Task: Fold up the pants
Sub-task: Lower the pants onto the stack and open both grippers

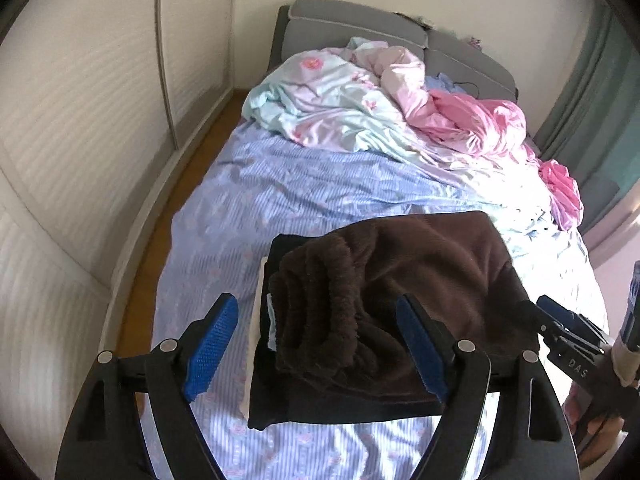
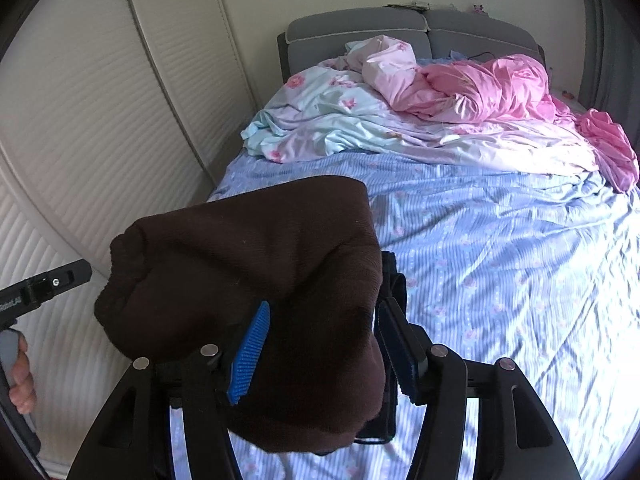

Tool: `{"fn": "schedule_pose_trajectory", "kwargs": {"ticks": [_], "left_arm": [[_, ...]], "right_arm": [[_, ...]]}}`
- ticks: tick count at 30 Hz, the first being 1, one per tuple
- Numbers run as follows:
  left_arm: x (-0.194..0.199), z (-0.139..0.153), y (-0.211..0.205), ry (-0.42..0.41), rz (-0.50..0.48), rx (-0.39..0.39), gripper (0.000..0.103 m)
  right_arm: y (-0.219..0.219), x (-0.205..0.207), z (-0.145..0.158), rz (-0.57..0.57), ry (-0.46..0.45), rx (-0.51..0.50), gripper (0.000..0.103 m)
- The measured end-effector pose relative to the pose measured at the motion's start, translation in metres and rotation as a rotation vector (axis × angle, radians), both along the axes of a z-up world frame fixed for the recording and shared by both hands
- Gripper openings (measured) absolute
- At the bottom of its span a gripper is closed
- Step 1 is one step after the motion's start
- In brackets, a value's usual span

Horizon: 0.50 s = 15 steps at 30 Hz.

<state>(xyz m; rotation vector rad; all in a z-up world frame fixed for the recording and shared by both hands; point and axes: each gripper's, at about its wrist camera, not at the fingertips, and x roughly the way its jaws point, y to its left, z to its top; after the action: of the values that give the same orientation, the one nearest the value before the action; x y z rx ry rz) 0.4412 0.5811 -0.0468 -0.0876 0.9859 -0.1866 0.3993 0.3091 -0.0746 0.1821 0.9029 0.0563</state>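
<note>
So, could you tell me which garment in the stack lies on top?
The fuzzy brown pants are on top, folded over the black garment, whose edge shows beneath; the right gripper straddles the brown fabric.

I see a bed (image 1: 304, 184) in a blue striped sheet. Toward its grey headboard (image 1: 352, 24) lies a crumpled pale floral duvet (image 1: 336, 104) beside a pink one (image 1: 480, 120); at the foot end, folded dark clothes (image 1: 360, 400).
</note>
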Motion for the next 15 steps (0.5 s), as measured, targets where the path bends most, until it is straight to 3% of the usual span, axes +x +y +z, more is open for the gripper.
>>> {"fn": "schedule_pose_trajectory", "kwargs": {"ticks": [8, 15], "left_arm": [[-0.057, 0.039, -0.022, -0.065, 0.052, 0.067, 0.081], [-0.134, 0.079, -0.052, -0.139, 0.084, 0.018, 0.095]], "right_arm": [[-0.011, -0.044, 0.037, 0.023, -0.078, -0.012, 0.058], [-0.046, -0.113, 0.079, 0.023, -0.127, -0.022, 0.076]]}}
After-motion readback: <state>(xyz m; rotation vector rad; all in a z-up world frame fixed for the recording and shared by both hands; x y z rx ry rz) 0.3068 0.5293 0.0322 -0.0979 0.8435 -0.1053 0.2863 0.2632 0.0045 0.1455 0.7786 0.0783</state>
